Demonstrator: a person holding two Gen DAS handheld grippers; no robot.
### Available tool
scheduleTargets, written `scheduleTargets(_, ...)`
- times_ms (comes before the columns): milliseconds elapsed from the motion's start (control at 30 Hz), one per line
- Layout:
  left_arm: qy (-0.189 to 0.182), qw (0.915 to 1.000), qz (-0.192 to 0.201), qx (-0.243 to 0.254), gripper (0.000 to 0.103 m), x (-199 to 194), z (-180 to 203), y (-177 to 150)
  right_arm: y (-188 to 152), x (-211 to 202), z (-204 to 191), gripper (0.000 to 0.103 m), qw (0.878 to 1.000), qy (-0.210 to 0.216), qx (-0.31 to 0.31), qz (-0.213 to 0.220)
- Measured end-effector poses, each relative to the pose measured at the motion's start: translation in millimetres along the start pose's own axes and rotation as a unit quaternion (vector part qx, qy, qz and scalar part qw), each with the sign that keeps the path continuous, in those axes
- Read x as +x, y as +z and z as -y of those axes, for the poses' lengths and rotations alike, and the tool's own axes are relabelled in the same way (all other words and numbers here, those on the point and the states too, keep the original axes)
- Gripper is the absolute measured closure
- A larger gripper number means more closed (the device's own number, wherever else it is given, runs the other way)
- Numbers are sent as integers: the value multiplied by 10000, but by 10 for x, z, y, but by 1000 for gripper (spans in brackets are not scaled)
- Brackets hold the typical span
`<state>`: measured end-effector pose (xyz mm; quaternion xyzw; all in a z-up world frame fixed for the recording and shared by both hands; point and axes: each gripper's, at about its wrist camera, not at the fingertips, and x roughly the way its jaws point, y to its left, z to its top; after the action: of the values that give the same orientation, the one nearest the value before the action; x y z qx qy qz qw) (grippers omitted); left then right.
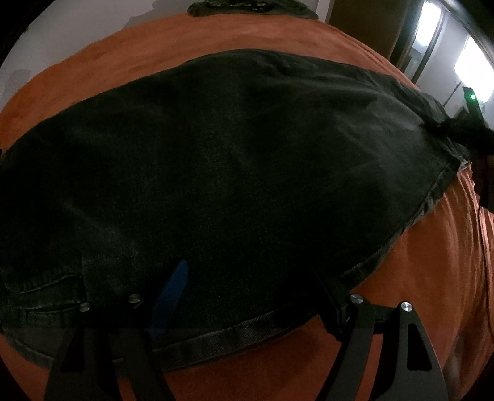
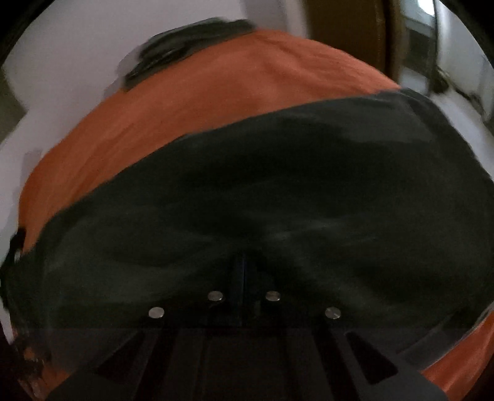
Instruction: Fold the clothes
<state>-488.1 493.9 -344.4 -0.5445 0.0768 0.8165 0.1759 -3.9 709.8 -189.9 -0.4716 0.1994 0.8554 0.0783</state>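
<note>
**Two grippers at the near edge of dark jeans on an orange bed**

Nearest to me in the left wrist view, my left gripper (image 1: pixel 247 296) stands wide apart, its blue-padded finger (image 1: pixel 171 296) lying over the fabric and its other finger at the hem corner. It holds nothing; I judge it is straddling the hem so it can close on that edge for a fold.

In the right wrist view, my right gripper (image 2: pixel 242 277) has its jaws drawn fully together. The cloth puckers toward the tips, so I judge it pinches a fold of fabric, though blur and darkness keep me from seeing the pads bite.

The dark denim jeans (image 1: pixel 231 160) lie spread flat across the orange bedcover (image 1: pixel 426 277), a stitched hem along the near edge and a seam at lower left. Flat placement suits folding.

At the far edge of the bed sits another dark garment (image 1: pixel 253 7), cut off by the frame. Beyond it, a pale wall and bright doorway show. The jeans' left end runs out of view, so I cannot tell waistband from legs.
</note>
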Motion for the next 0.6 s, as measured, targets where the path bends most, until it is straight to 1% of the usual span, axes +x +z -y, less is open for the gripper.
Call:
scheduleTargets(100,-70,10000,-35,-12,24,-14,-71,29,21,-106,-139,103,9999,-73,51,117)
scheduleTargets(133,-103,9999,-35,-20,24,-13,-81,36,26,-143,-201,100,9998,-97,55,157)
scheduleTargets(167,-120,9999,-30,-18,24,-15,-89,37,31,-180,-263,100,9997,-120,59,197)
scheduleTargets(200,-117,9999,-18,-17,24,-10,-88,27,14,-194,-435,100,9997,92,-78,201)
scheduleTargets(233,-107,9999,-4,-20,24,1,-81,13,-12,-199,-654,100,9986,403,-273,190)
scheduleTargets(267,-92,10000,6,-17,24,8,-75,6,-38,-203,-872,100,9962,713,-468,178)
scheduleTargets(300,-70,10000,11,-10,24,8,-70,2,-90,-171,-1069,100,9936,911,-661,86)
scheduleTargets(367,-59,10000,-1,-12,24,42,-28,18,-200,-63,-1407,100,9881,1172,-979,-165)
scheduleTargets(433,-81,10000,-20,-26,24,98,25,40,-262,131,-1609,100,9860,1227,-1024,-473)
scheduleTargets(467,-101,9999,-23,-38,24,92,14,37,-259,243,-1642,100,9866,1132,-1005,-610)
scheduleTargets(500,-115,9999,-22,-47,24,91,12,38,-226,331,-1601,103,9876,1041,-966,-667)
scheduleTargets(600,-125,9999,1,-51,24,88,18,31,-107,360,-1187,103,9943,651,-663,-530)
